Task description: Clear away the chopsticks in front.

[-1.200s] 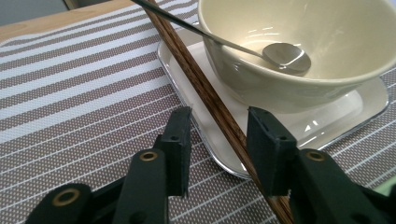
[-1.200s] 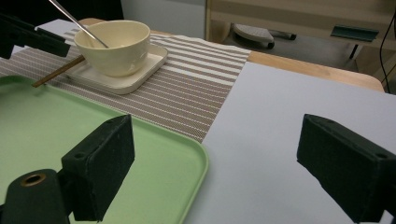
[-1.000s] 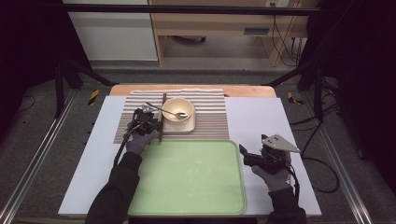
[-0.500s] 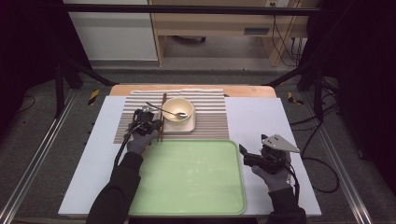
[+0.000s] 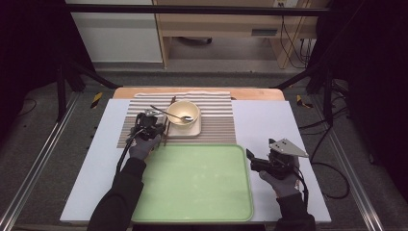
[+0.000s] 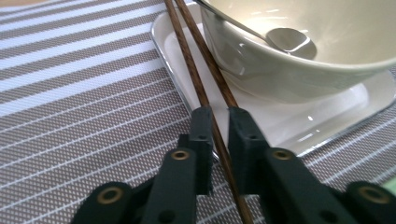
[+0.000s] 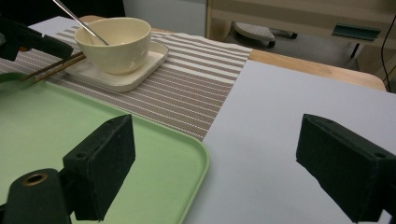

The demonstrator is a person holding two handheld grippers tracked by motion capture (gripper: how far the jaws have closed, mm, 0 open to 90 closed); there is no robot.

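Note:
A cream bowl (image 5: 184,111) with a metal spoon (image 5: 168,114) in it stands on a square white plate (image 5: 195,130) on a striped placemat (image 5: 216,120). Two brown chopsticks (image 5: 168,122) lie against the plate's left edge. My left gripper (image 5: 161,129) sits low over them. In the left gripper view its narrow jaws (image 6: 219,116) have just been opening a little, with a chopstick (image 6: 196,70) running between them beside the bowl (image 6: 303,60). My right gripper (image 5: 250,161) rests at the right of the green tray (image 5: 192,192), jaws (image 7: 217,140) wide open on nothing.
The green tray (image 7: 70,116) lies in front of the placemat on a white table cover (image 5: 269,120). A wooden table edge (image 5: 250,93) runs along the back. Dark frame rails stand at both sides, and a cable trails from each gripper.

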